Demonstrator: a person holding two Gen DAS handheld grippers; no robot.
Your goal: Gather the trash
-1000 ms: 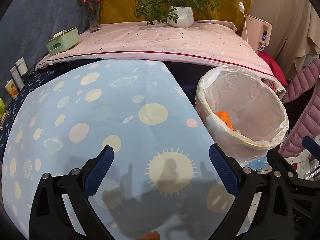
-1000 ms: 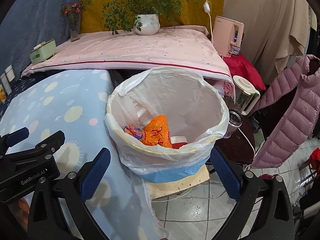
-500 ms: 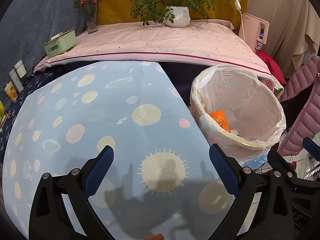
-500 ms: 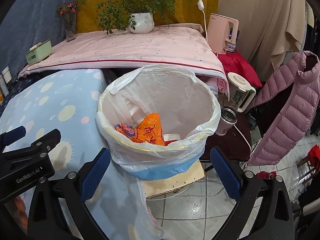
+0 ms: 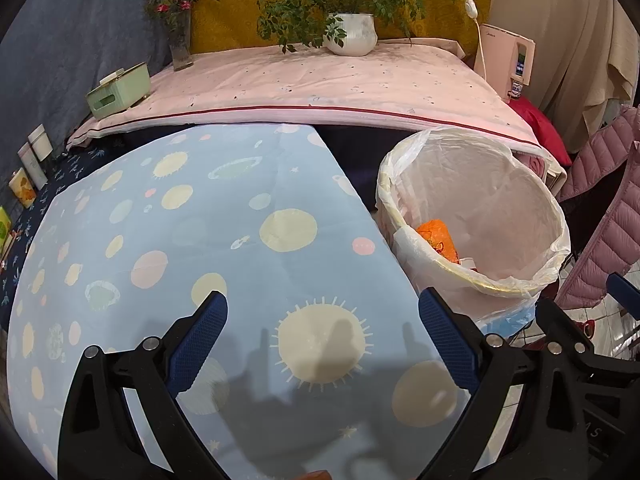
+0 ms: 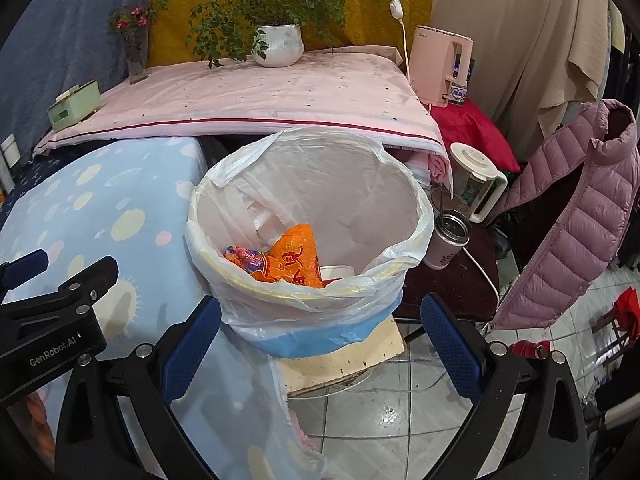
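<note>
We see the blue dotted tabletop [image 5: 248,264] filling the left of the frame; the lined trash bin [image 6: 304,216] stands centre, holding an orange wrapper [image 6: 294,256]; left tool [image 5: 322,326] and right tool [image 6: 320,332] both gape, empty.

Pale-blue tablecloth [image 5: 248,248] w/ yellow, pink dots — orange wrapper [image 6: 294,258] in white-lined bin [image 6: 400,280].

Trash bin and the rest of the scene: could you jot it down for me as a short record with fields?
bin: trash bin, lined with a clear bag, beside the table
contents: orange wrapper, plus a white item I cannot identify
table: blue dotted tablecloth
left hand-held gripper: open, holding nothing, over the tablecloth
right hand-held gripper: open, holding nothing, facing the bin
behind: potted plant on a pink-covered surface
</note>
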